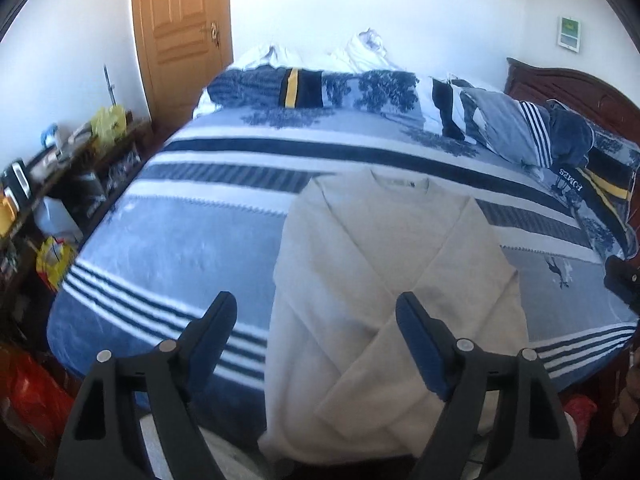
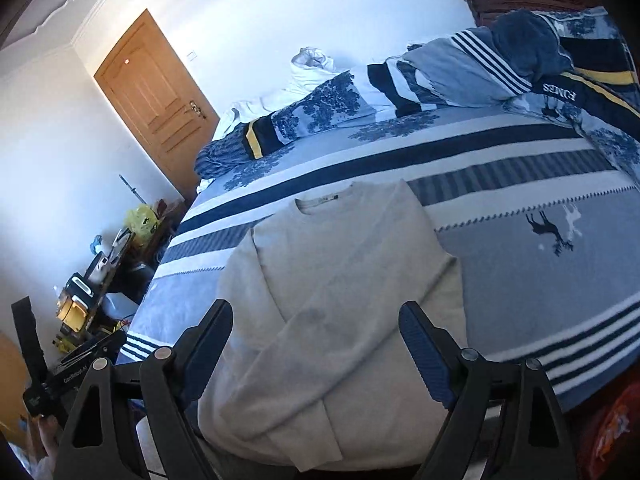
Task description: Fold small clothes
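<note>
Sweater: your cream sweater point(image 1: 384, 280) lies flat on the bed, collar toward the far side, both sleeves crossed over its front, hem at the near edge.
Bed: blue, white and navy striped blanket point(image 1: 180, 240) under the sweater; rumpled bedding heaped along the far side.
Left tool: your left tool point(image 1: 316, 320) hangs above the sweater's lower part, fingers spread, nothing between them.
Right tool: your right tool point(image 2: 316, 328) likewise spread and empty, above the sweater.
Surroundings: wooden door point(image 1: 180, 20); cluttered shelf point(image 1: 60, 168) at left.
</note>
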Motion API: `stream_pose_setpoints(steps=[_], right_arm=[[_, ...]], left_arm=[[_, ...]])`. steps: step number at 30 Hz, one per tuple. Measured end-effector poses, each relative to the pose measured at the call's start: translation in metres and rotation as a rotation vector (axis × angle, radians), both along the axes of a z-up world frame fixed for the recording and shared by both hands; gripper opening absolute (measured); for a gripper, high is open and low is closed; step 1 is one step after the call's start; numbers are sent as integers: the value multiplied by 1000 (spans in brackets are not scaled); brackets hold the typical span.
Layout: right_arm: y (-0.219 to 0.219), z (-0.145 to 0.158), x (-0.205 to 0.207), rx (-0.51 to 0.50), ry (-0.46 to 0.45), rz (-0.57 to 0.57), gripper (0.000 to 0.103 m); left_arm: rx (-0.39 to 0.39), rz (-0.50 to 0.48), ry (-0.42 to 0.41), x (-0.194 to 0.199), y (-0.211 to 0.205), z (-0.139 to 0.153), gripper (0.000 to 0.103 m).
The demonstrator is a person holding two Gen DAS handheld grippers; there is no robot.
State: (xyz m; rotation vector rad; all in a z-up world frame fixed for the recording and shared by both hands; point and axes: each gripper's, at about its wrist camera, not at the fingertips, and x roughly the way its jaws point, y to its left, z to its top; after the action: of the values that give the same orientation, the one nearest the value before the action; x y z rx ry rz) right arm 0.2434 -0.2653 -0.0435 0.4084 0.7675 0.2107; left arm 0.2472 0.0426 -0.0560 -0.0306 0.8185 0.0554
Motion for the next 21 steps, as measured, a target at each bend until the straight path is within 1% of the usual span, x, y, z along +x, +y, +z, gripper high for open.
stream_pose_setpoints(steps=[3,7,10,13,16,19,20,21], right_arm=[[1,3,11,-24,-5,-6,89],[-1,2,36,-8,18,3,89],[-7,-8,65,5,55,6,89],[-16,-25,99,5,96,15,89],[-27,-45,137,-14,131,12,89],[-41,-71,186,-6,189,7,88],[-48,-83,209,-5,214,7,88],[-52,-93,226,-8,234,12,87]], left_arm=[[20,-26,-13,14,-8,3,82],[22,-42,12,41,-11,-2,82],[1,-48,47,72,-5,-12,82],[-24,-55,72,104,4,-25,82],[-40,-65,117,153,15,-47,82],[-82,-64,125,214,30,-75,82],[-75,-59,141,229,33,-83,82],[-48,-51,184,258,36,-97,82]])
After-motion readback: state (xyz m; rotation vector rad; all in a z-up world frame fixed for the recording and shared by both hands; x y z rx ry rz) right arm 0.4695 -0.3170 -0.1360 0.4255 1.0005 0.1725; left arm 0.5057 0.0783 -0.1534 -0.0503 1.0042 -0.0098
